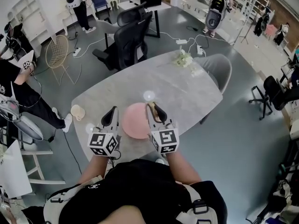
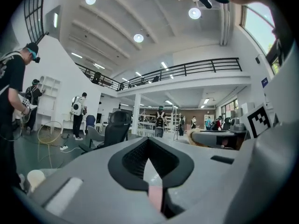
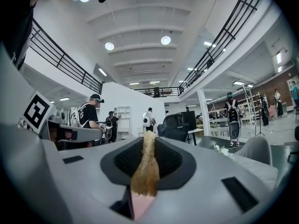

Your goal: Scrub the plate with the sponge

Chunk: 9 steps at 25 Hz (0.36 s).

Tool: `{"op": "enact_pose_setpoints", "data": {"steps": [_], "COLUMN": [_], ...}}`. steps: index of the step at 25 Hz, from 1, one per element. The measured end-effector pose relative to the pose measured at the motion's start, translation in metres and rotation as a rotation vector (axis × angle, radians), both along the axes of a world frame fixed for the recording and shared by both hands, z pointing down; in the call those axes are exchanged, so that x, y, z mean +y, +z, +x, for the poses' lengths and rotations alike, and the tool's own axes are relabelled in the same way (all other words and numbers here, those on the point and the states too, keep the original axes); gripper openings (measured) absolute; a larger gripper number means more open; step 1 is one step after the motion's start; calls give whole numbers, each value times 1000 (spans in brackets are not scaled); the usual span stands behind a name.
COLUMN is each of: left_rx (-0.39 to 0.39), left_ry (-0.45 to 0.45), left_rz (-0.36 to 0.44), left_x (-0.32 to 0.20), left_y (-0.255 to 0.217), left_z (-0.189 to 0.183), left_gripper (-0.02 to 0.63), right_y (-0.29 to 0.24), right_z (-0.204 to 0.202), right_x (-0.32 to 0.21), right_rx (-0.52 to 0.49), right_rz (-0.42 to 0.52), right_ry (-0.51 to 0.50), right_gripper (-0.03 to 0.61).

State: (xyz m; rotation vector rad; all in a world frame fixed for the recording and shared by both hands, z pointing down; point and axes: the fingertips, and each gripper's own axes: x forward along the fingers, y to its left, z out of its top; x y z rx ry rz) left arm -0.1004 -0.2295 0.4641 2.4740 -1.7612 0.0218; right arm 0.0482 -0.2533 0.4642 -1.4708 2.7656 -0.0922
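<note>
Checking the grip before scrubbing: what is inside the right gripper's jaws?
A tan fibrous sponge, pinched in the right gripper and reaching the jaw tips. Its flat sides are covered by the jaws pressing on it.

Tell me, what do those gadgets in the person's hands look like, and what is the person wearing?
Each hand carries a grey tool, the left gripper and the right gripper, each with two dark ribbed fingers in front and a white cube of black square markers behind. The person wears a black top.
</note>
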Motion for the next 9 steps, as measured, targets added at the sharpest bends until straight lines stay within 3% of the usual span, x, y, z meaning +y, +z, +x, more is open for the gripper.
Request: {"op": "enact_pose_setpoints", "data": {"steps": [9], "left_rx": [-35], "left_ry": [11], "left_rz": [7], "left_x": [5], "left_y": [-2], "left_z": [7], "left_gripper": [2], "right_y": [2], "right_z": [2], "right_x": [3], "right_rx": [1], "right_rz": [-2], "right_ry": [8], "right_gripper": [77]}}
